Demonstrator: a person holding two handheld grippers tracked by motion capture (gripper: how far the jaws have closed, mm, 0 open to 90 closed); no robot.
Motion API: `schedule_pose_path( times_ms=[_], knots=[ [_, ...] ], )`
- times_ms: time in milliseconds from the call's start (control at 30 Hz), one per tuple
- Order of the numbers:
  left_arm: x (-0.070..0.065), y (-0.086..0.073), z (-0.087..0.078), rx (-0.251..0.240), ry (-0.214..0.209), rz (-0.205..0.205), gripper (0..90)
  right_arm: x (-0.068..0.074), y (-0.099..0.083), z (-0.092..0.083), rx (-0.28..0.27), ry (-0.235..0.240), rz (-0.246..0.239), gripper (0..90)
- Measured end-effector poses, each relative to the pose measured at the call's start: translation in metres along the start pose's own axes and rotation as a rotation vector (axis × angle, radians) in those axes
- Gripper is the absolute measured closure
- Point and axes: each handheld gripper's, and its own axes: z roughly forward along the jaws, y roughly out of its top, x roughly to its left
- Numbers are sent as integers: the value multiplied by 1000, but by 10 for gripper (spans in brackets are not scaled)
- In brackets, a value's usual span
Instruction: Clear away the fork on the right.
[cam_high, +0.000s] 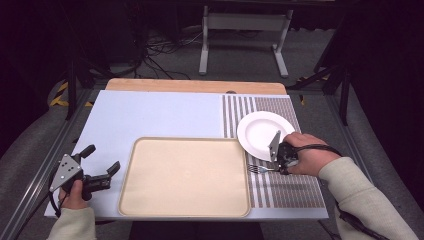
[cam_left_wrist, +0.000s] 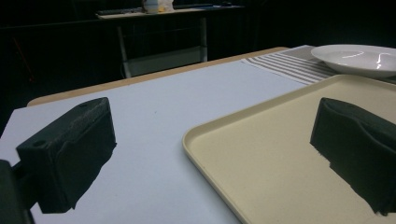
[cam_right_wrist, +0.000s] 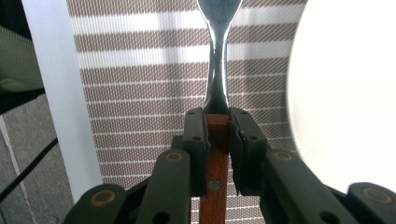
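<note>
Jaws of the right gripper (cam_right_wrist: 217, 135) pinch the wooden handle of a fork (cam_right_wrist: 217, 70).
Its metal neck and tines reach out above the striped placemat (cam_right_wrist: 140, 93), just beside the white plate (cam_high: 262, 132). At the near left of the tabletop (cam_high: 165, 115), the left gripper (cam_high: 102, 162) holds its jaws spread wide with nothing between them, beside the beige tray (cam_high: 184, 177).

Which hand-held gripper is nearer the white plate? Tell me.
Right. The right hand-held gripper holds a fork right beside the white plate; the left hand-held gripper sits across the tray, far off.
</note>
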Motion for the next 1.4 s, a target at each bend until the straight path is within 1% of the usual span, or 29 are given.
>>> schedule_pose_path(
  times_ms=[67, 133, 200, 233, 367, 400, 433, 533, 600, 633, 700, 800, 833, 867, 933, 967, 1000, 1033, 1067, 1100, 1133, 1167, 1200, 1267, 1333, 1367, 1400],
  knots=[
    [0, 0, 0, -3, 2, -3, 7, -1, 1, -2, -2, 0, 4, 776],
    [0, 0, 0, -3, 2, -4, 7, -2, 5, -6, -14, -4, 33, 776],
    [0, 0, 0, -4, 0, -3, 6, -3, 7, -8, -11, -2, 36, 776],
    [0, 0, 0, -6, -4, -3, 6, -3, 8, -9, -17, -10, 45, 776],
    [0, 0, 0, -5, -3, -3, 7, -5, 16, -16, -48, -14, 98, 776],
    [0, 0, 0, -5, -4, -2, 6, -5, 17, -18, -55, -13, 119, 776],
    [1, 0, -1, -6, -6, -1, 6, -6, 20, -19, -63, -7, 150, 776],
    [0, 0, -1, -15, -9, -1, 6, -7, 25, -22, -92, -3, 203, 776],
    [0, 0, -1, -15, -10, 0, 6, -8, 29, -24, -117, 18, 261, 776],
    [0, 0, -1, -15, -10, 0, 6, -8, 29, -24, -117, 18, 261, 776],
    [0, 0, -1, -14, -10, 1, 6, -9, 34, -26, -132, 14, 287, 777],
    [0, 0, -1, -14, -10, 0, 6, -10, 41, -28, -158, 36, 360, 776],
    [1, 0, -1, -16, -12, 0, 6, -10, 41, -28, -158, 36, 360, 776],
    [1, 0, -1, -17, -12, -1, 7, -10, 43, -28, -170, 56, 402, 777],
    [1, 0, -1, -22, -12, -1, 6, -11, 46, -29, -188, 84, 467, 776],
    [1, 0, -1, -20, -14, 1, 6, -11, 48, -29, -198, 88, 486, 776],
    [1, 0, -1, -22, -14, 0, 6, -11, 50, -30, -200, 96, 498, 776],
    [1, 0, -1, -22, -13, 0, 6, -11, 51, -30, -207, 92, 514, 776],
    [1, 0, -1, -23, -12, 1, 6, -11, 53, -30, -207, 104, 532, 776],
    [1, 1, -1, -24, -12, 1, 6, -11, 55, -30, -216, 110, 560, 776],
    [1, 1, -1, -24, -12, 0, 6, -11, 56, -30, -223, 115, 578, 776],
    [1, 1, -1, -24, -12, 0, 6, -12, 57, -30, -227, 120, 588, 776],
    [1, 1, -1, -24, -12, 1, 6, -12, 57, -30, -227, 120, 588, 776],
    [1, 1, -2, -25, -12, 1, 6, -12, 61, -30, -239, 137, 639, 777],
    [1, 1, -2, -27, -14, 0, 6, -11, 65, -30, -240, 146, 668, 776],
    [1, 1, -2, -27, -14, 0, 6, -10, 66, -30, -243, 158, 681, 776],
    [1, 1, -2, -27, -13, 0, 6, -10, 68, -30, -245, 158, 696, 777]
  ],
)
